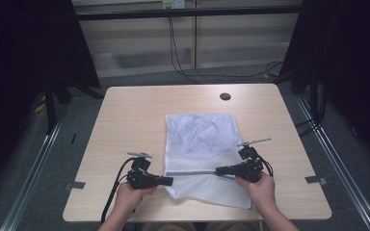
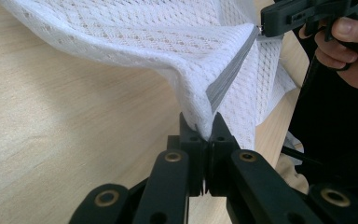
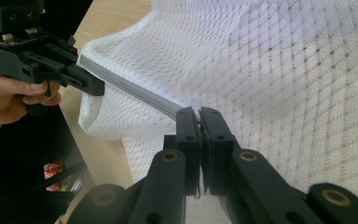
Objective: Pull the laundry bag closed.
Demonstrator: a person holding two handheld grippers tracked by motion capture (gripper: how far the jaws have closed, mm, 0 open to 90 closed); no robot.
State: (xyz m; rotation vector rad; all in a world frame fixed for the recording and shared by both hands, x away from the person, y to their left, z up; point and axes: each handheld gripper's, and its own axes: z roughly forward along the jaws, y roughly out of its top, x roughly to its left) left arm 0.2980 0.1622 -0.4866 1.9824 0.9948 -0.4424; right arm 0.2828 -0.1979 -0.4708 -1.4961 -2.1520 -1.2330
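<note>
My working surface is a pale wood-grain tabletop [image 1: 125,125] with rounded corners and a small dark round grommet [image 1: 225,96] near its far edge. It stands on grey carpet, between dark curtains at either side; a light panelled wall with black cables [image 1: 176,53] hanging down it closes the far end of the room.

On the tabletop lies a white mesh bag [image 1: 204,139], roughly rectangular, of soft open-weave netting with a fine diamond pattern, crumpled toward its far end. A flat grey zipper band [image 1: 192,172] crosses it near the near edge, stretched straight between my two tools.

My left gripper [image 1: 169,181], matte black with brass-coloured pivot pins, has its jaws closed on the left end of the band, pinching a raised fold of mesh together with the grey strip. My right gripper [image 1: 219,170] has its jaws closed on the band's right end, at the edge of the netting. Both hands rest low over the near side of the tabletop.
</note>
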